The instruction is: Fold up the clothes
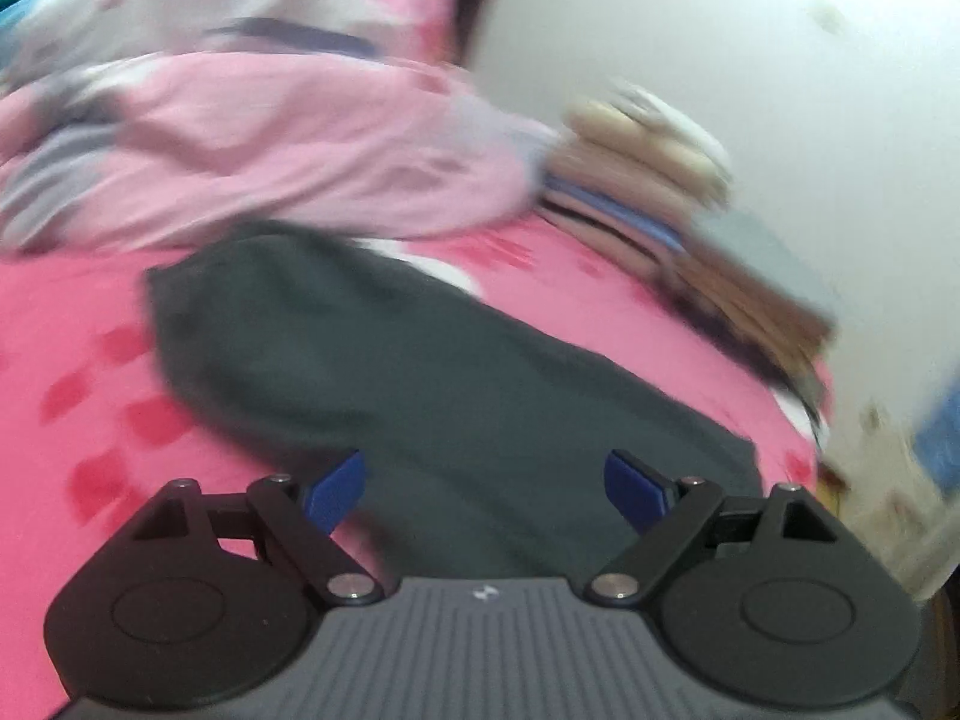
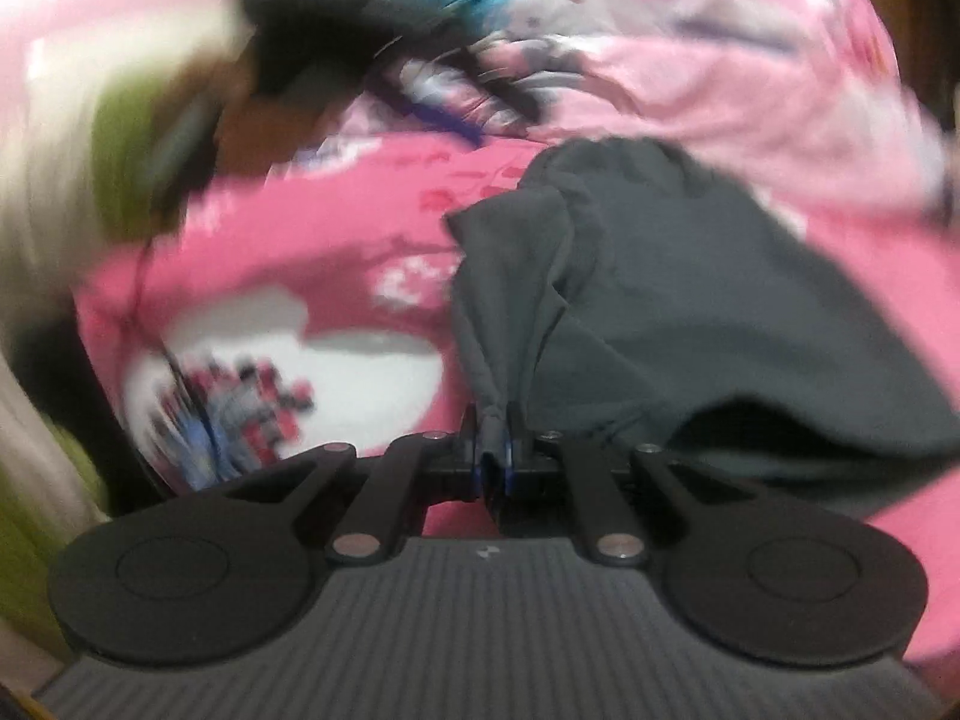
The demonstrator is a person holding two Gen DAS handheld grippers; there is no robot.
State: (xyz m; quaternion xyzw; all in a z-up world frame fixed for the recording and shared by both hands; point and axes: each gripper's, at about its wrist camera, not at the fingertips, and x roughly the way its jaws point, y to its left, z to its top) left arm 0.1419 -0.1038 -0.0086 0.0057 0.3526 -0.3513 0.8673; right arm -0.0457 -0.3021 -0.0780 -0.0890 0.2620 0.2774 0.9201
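Observation:
A dark grey garment (image 1: 420,372) lies on the pink patterned bedsheet (image 1: 78,324). My left gripper (image 1: 483,489) is open and empty, its blue pads (image 1: 336,492) spread just above the near part of the garment. In the right wrist view my right gripper (image 2: 495,450) is shut on a bunched corner of the same dark grey garment (image 2: 690,300), which hangs stretched from the jaws toward the bed. Both views are motion-blurred.
A pile of pale pink and grey clothes (image 1: 252,138) lies behind the garment. A stack of folded brown, beige and blue clothes (image 1: 678,222) stands at the right by a white wall (image 1: 750,48). More jumbled clothes (image 2: 480,60) and the pink sheet (image 2: 300,252) show in the right view.

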